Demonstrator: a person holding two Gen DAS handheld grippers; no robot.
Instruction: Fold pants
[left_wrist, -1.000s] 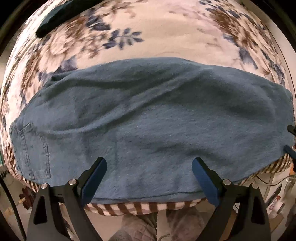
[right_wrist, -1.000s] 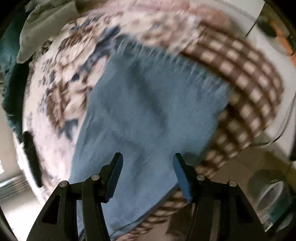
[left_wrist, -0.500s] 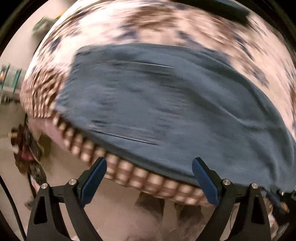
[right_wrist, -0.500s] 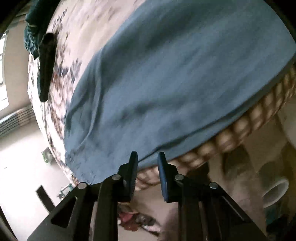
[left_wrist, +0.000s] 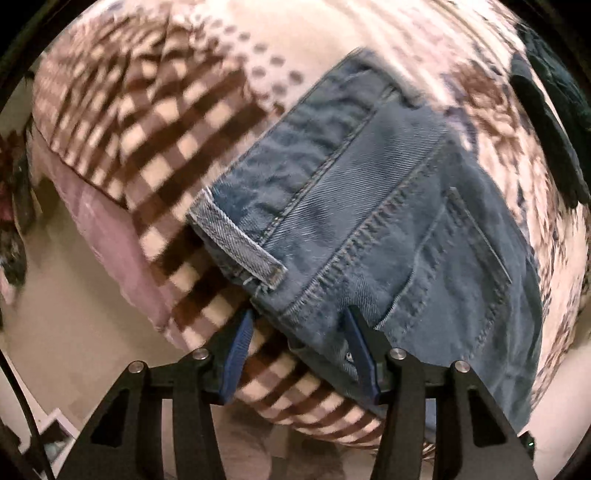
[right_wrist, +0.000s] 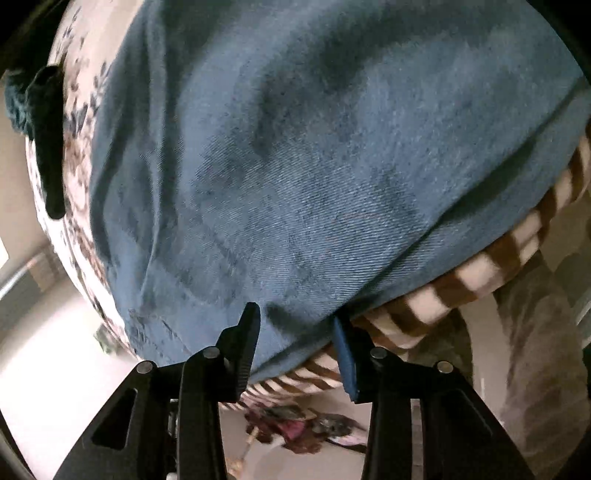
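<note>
Blue denim pants (left_wrist: 388, 221) lie flat on a bed. The left wrist view shows the waistband end with a belt loop (left_wrist: 236, 240) and a back pocket (left_wrist: 461, 266). My left gripper (left_wrist: 299, 321) is open, its jaws straddling the waistband corner at the bed's edge. In the right wrist view the pants (right_wrist: 314, 166) fill most of the frame as plain folded denim. My right gripper (right_wrist: 295, 317) is open, with the near edge of the denim between its jaws at the bed's edge.
The bed has a floral cover (left_wrist: 480, 85) with a brown-and-cream checked border (left_wrist: 147, 122) hanging over its edge. A dark cloth and a dark long object (right_wrist: 44, 122) lie at the far side. Clutter (right_wrist: 295, 424) lies on the floor below.
My left gripper has swung left to the waistband corner and its jaws have narrowed. My right gripper has closed in on the denim edge and its jaws have opened wider than half a second ago.
</note>
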